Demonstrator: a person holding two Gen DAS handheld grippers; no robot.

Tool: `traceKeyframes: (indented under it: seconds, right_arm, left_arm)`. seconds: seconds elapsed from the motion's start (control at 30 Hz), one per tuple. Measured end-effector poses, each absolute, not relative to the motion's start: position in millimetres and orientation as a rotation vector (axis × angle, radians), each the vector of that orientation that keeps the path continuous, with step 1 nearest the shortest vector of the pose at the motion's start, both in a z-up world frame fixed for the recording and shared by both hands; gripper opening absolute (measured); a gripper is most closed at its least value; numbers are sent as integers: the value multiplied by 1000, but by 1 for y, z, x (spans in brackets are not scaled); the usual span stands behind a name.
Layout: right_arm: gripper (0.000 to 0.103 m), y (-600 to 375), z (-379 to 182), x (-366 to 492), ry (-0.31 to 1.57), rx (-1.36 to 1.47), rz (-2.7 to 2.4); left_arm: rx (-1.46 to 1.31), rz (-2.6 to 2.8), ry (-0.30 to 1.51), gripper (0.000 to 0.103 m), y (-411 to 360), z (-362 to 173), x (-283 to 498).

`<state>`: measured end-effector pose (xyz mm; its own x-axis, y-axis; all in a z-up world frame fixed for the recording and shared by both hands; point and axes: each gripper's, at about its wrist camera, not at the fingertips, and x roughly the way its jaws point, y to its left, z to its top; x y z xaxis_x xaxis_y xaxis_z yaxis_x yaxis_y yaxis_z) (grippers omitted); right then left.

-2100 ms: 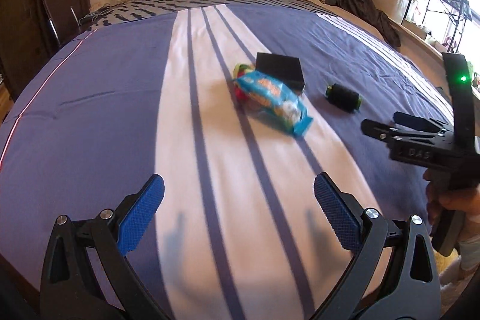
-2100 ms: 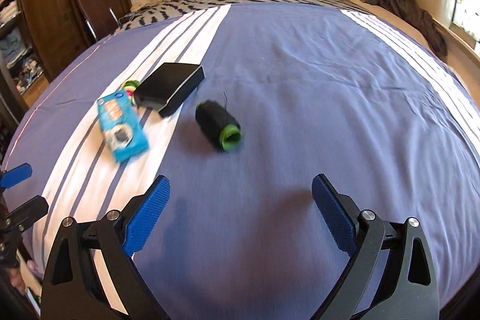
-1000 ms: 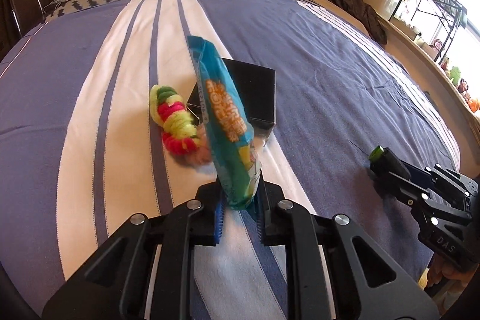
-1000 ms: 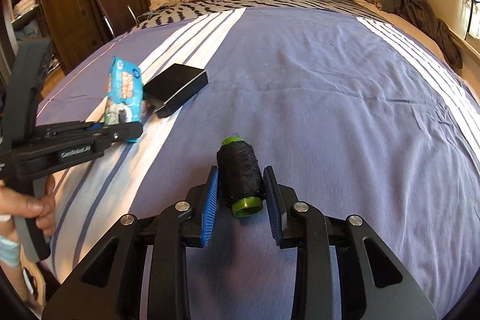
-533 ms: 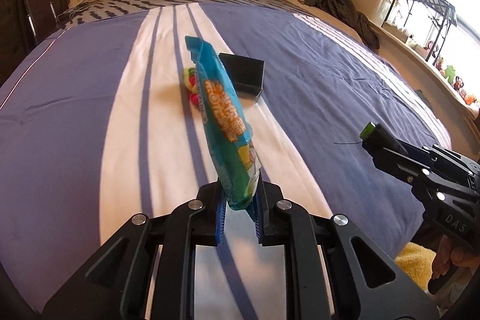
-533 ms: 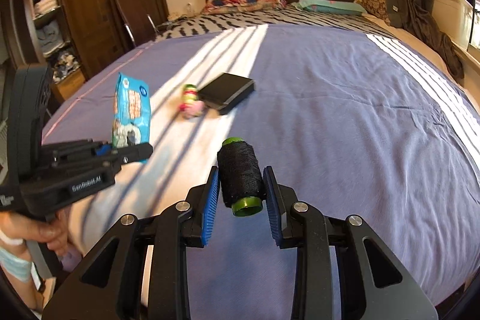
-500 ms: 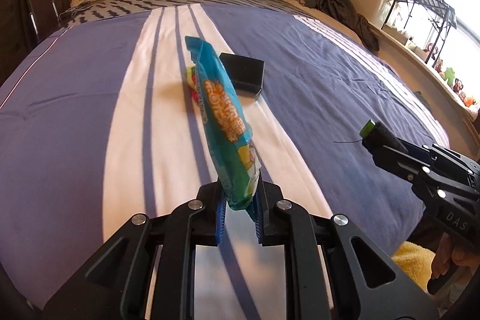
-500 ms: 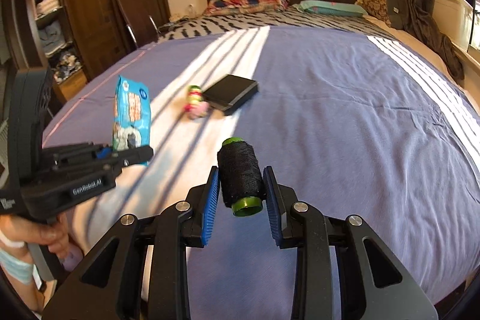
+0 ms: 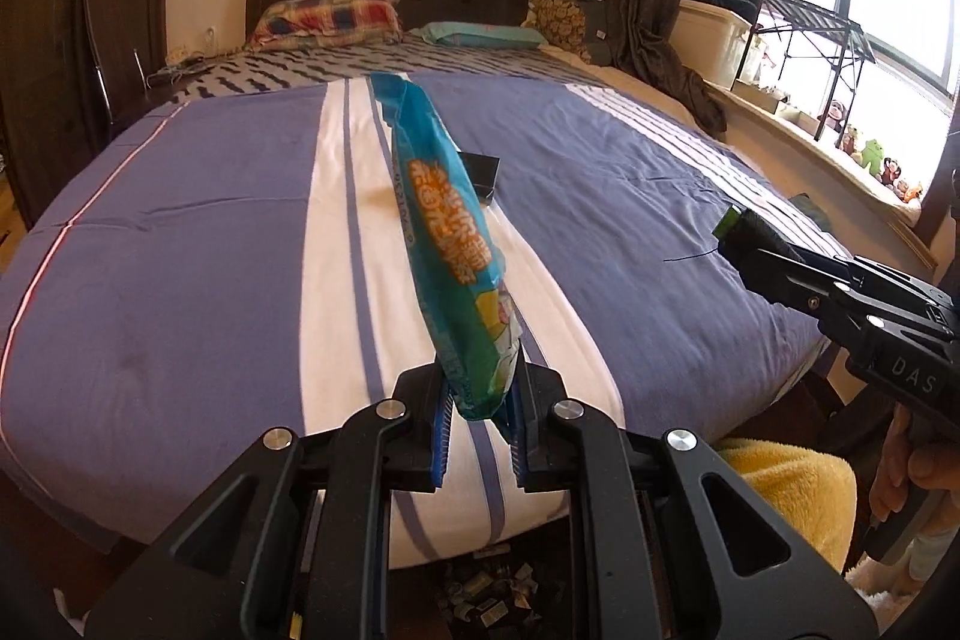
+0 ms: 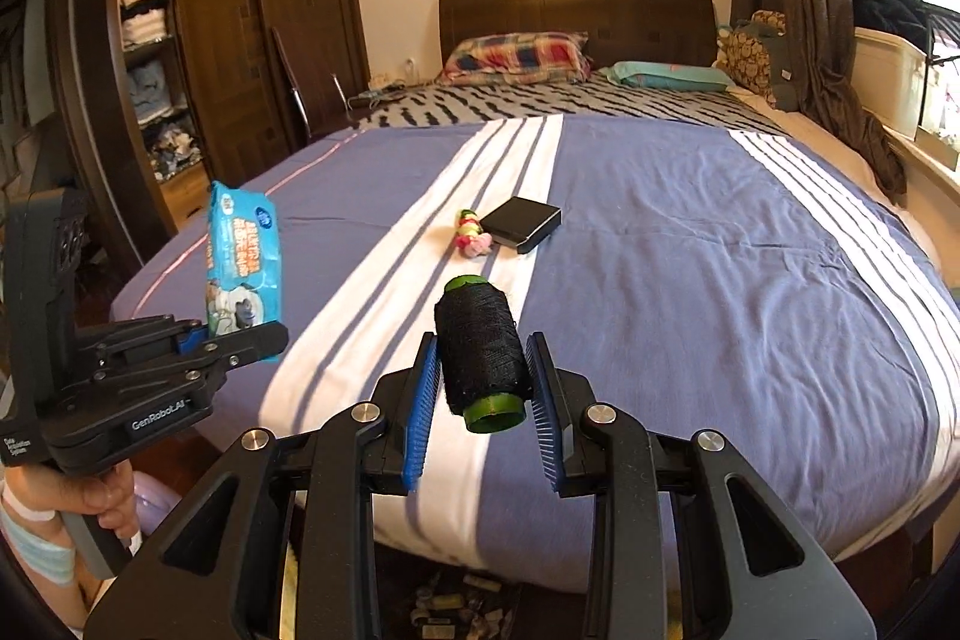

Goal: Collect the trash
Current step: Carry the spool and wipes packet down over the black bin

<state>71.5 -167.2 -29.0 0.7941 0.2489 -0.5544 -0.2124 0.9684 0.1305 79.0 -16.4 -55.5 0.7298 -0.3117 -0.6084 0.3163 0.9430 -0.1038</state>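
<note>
We face a wide bed [image 10: 690, 292] with a purple and white striped cover. Our left gripper [image 9: 477, 415] is lifted above its foot edge, jaws clamped on the bottom end of a blue wipes packet [image 9: 447, 244] that stands upright. Our right gripper [image 10: 483, 403] is raised beside it, jaws clamped on a black thread spool [image 10: 483, 355] with green ends. On the cover lie a flat black box [image 10: 521, 223] and, touching it, a small colourful toy [image 10: 471, 233]

A black box [image 10: 521, 231] lies on the bed [image 10: 720, 280], a coloured toy [image 10: 471, 233] touching its 9 o'clock side. Pillows [image 10: 519, 58] at 12; wardrobe [image 10: 240, 40] at 10.
</note>
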Motion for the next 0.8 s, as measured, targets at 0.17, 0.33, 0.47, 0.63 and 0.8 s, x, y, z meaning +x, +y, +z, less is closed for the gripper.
traceKeyframes:
  seconds: [0.17,0.33,0.47,0.63,0.8]
  right_arm:
    - [30,-166,-33,44,597,93,249]
    - [30,-164,-52,22,626,127,261]
    - [30,-162,-78,10,687,126,272]
    - [30,-166,-118,3,783,113,258]
    - [30,-165,-156,3,874,91,240]
  left_arm:
    - [5,-322,653,14,-9,-57,45]
    - [1,-318,677,14,-8,-74,21]
    - [11,-311,723,14,-6,-98,9]
    - [5,-318,792,14,-3,-138,-2]
    - [36,-306,889,14,-7,-186,-1]
